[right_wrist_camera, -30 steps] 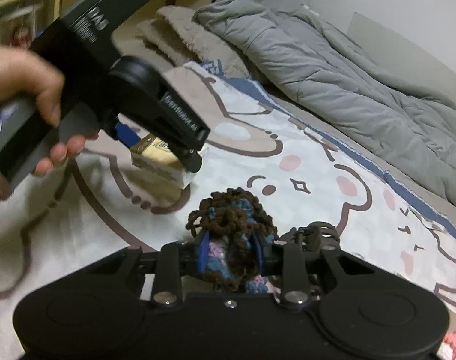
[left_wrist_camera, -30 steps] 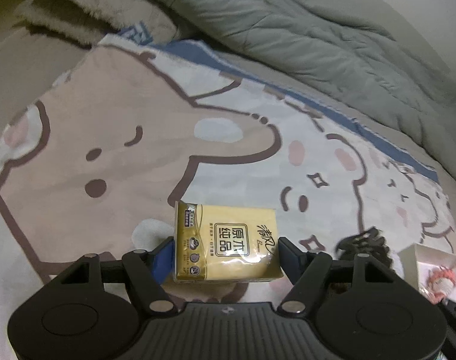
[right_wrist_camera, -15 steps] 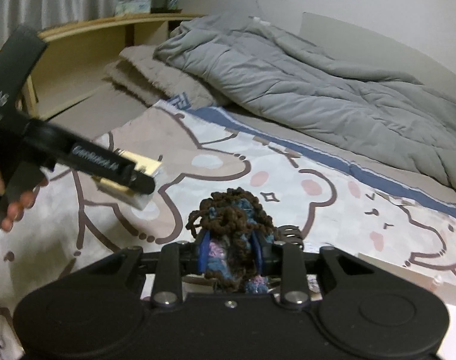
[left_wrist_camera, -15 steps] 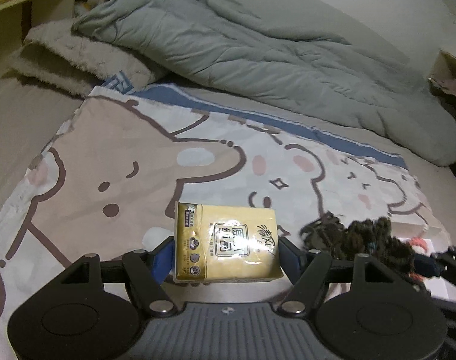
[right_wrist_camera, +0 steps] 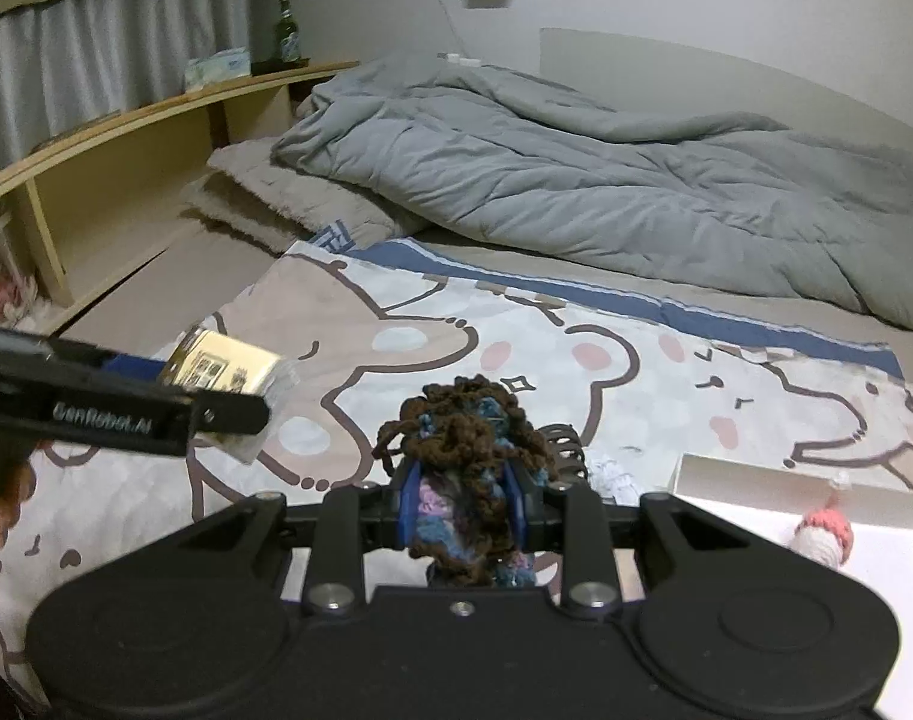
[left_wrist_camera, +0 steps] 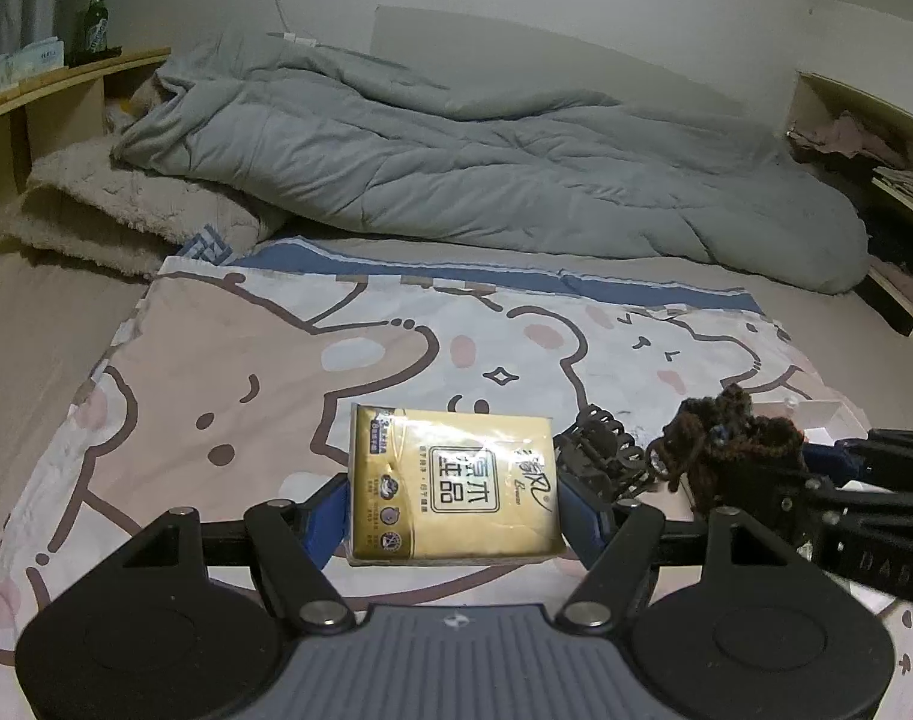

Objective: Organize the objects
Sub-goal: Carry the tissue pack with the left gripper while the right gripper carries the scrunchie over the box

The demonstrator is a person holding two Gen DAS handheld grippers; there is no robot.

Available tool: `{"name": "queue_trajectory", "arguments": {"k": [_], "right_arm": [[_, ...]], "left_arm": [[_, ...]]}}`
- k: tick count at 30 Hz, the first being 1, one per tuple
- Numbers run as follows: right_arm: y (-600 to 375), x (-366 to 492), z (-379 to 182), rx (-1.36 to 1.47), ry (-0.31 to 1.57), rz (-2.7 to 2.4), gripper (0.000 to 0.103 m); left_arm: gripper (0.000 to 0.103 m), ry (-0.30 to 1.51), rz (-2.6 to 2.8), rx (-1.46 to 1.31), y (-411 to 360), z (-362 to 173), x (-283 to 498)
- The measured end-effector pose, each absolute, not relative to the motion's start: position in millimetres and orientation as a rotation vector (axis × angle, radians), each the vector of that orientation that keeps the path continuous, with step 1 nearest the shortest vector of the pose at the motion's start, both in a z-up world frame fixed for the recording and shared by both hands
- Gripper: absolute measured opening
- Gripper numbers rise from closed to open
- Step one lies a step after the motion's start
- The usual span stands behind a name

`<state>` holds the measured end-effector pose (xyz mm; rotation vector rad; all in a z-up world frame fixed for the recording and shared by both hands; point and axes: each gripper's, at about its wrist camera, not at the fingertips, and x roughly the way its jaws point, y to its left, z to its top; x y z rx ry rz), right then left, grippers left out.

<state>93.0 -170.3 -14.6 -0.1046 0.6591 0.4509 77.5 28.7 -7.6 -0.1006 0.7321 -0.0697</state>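
The left gripper (left_wrist_camera: 454, 495) has its blue pads pressed on both sides of a gold tissue pack (left_wrist_camera: 453, 483), held up above the cartoon-bear blanket (left_wrist_camera: 228, 372), label facing the camera. The right gripper (right_wrist_camera: 463, 501) is clamped on a brown and blue yarn bundle (right_wrist_camera: 465, 450), which bulges out above the fingers. In the left wrist view this bundle shows at the right, w/ a black claw hair clip (left_wrist_camera: 603, 456) lying on the blanket between it and the pack. Just right of the right gripper is a white box (right_wrist_camera: 792, 483) on the blanket; a small pink knitted item (right_wrist_camera: 822, 537) sits inside it, maybe a doll, the view is too blurred to tell. Farther back, a crumpled grey duvet (left_wrist_camera: 486, 174) lies across the bed, next to a beige fluffy pillow (left_wrist_camera: 120, 216). At the far left a wooden shelf (right_wrist_camera: 156, 114) carries a green bottle (right_wrist_camera: 286, 30) and a tissue box (right_wrist_camera: 217, 67).
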Motion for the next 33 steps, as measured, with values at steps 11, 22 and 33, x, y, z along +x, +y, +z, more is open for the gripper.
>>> {"name": "queue_trajectory", "arguments": {"k": [11,22,33], "right_arm": [[-192,84,-9,-0.007,0.654,0.402,0.03],[-219,78,-5,0.001,0.64,0.356,0.03],[-275,79,-8,0.019,0.64,0.263,0.03]], "left_arm": [[0.072,0.709,-0.084,-0.113,19,-5,67],[0.072,0.702,-0.131,-0.111,-14,0,76],[0.072,0.724,-0.221,-0.09,-70,-6,88]]}}
